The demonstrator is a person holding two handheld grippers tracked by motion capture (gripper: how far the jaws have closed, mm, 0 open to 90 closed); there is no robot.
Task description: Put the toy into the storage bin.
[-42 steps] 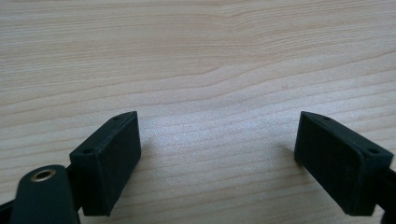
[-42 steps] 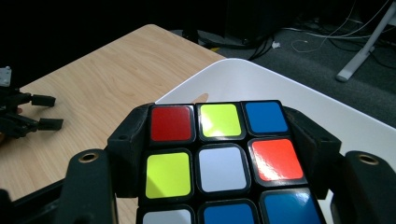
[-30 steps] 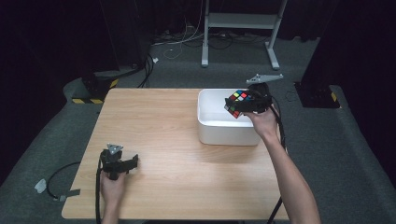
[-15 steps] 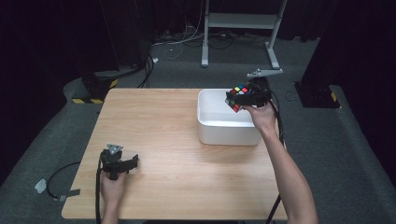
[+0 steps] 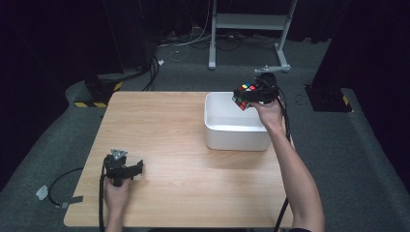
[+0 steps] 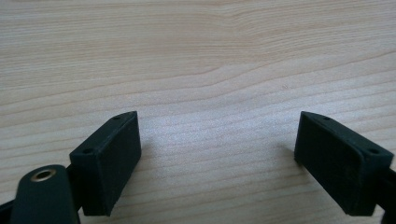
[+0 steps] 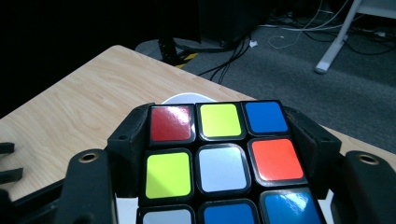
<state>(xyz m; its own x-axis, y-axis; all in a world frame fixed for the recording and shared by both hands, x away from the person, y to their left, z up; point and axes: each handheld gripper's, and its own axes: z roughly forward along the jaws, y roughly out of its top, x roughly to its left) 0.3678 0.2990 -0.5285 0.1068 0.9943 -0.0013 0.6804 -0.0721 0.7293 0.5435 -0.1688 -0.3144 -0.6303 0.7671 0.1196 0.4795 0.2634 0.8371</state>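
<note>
Right gripper pinches a puzzle cube in the air above the far right corner of the white bin. The lift looks done; setting it down remains. Compared with a second ago, the cube has drifted farther back. Left gripper rests spread on the table.

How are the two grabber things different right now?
The right gripper is shut on the puzzle cube, while the left gripper is open with nothing between its jaws. The right one is raised above the white bin; the left sits low by the table. Both have black jaws.
</note>
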